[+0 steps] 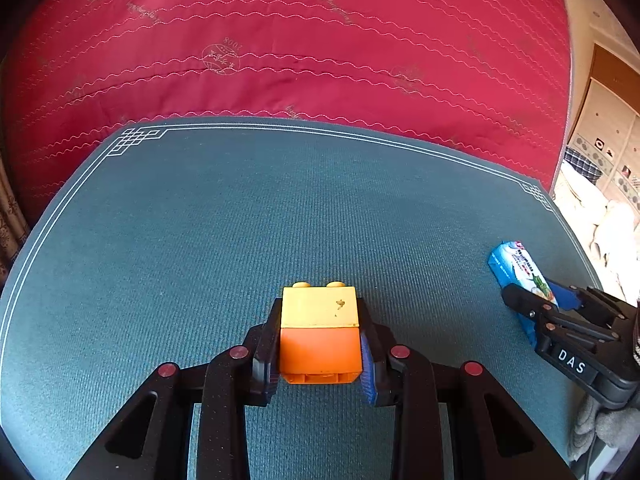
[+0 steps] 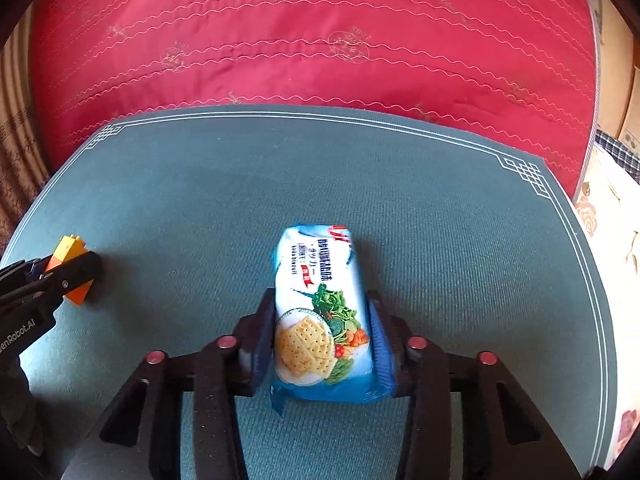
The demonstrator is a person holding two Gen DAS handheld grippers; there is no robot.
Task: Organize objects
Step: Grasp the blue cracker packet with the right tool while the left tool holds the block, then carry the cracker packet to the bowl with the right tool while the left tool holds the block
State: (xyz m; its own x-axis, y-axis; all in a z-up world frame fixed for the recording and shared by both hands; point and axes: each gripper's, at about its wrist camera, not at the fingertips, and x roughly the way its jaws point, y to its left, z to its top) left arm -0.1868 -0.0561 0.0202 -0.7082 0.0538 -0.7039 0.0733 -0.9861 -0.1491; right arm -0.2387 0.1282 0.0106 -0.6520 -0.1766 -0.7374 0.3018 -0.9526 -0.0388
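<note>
The left gripper is clamped on a stack of two toy bricks, a yellow one on top of an orange one, with a finger pressed against each side. The bricks sit low over the teal mat, near its front middle in the left wrist view; whether they touch the mat cannot be told. The right gripper is closed on a blue and white cracker pack, its blue pads squeezing the pack's near half while the far end sticks out ahead of the fingers. The pack lies lengthwise over the mat, toward its right side, well apart from the bricks. Each gripper shows at the edge of the other's view, at about the same depth on the mat. Behind the mat spreads a red quilt with wavy stitching.
</note>
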